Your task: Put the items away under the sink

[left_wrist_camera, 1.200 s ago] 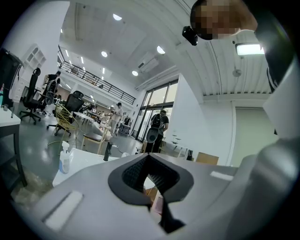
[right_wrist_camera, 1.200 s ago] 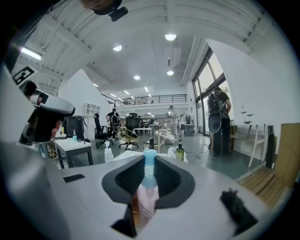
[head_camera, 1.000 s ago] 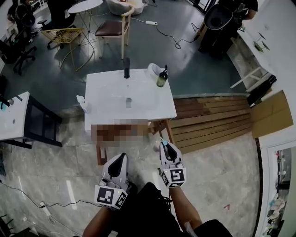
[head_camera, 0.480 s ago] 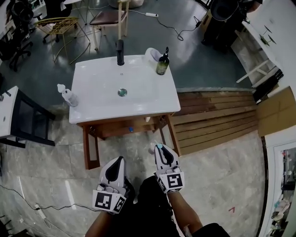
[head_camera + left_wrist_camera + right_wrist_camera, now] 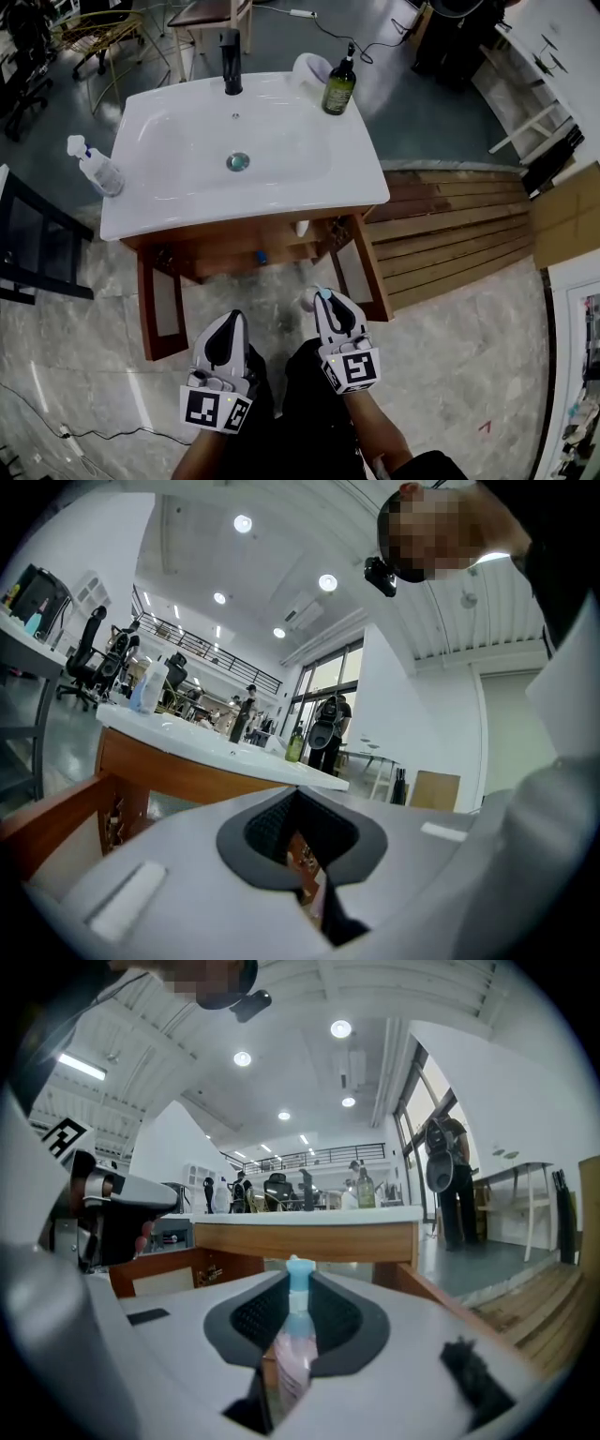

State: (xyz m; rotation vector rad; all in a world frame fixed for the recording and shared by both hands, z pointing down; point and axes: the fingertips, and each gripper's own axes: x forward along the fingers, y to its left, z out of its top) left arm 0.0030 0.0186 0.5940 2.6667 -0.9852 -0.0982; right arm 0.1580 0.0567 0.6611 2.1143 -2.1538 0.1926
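A small clear bottle with a light-blue cap (image 5: pixel 292 1340) stands between the jaws of my right gripper (image 5: pixel 298 1288), which is shut on it. In the head view, that right gripper (image 5: pixel 327 302) is held low in front of the wooden sink cabinet (image 5: pixel 368 267), with the blue cap (image 5: pixel 323 294) showing at its tip. Beside it, my left gripper (image 5: pixel 231 323) is shut and holds nothing. The left gripper view shows its jaws (image 5: pixel 298 808) closed below the basin's edge. A small blue item (image 5: pixel 262 257) and a white bottle (image 5: pixel 302 228) sit on the shelf under the white sink (image 5: pixel 141 202).
On the sink stand a spray bottle (image 5: pixel 97 169) at the left, a black faucet (image 5: pixel 230 52), a green soap bottle (image 5: pixel 338 89) and a white rounded thing (image 5: pixel 311 67). Wooden planks (image 5: pixel 450 234) lie to the right. A black table (image 5: pixel 28 253) is at the left.
The sink has come closer and larger in the head view, and the space under it now shows. Both grippers keep their pose; the right one still holds the bottle.
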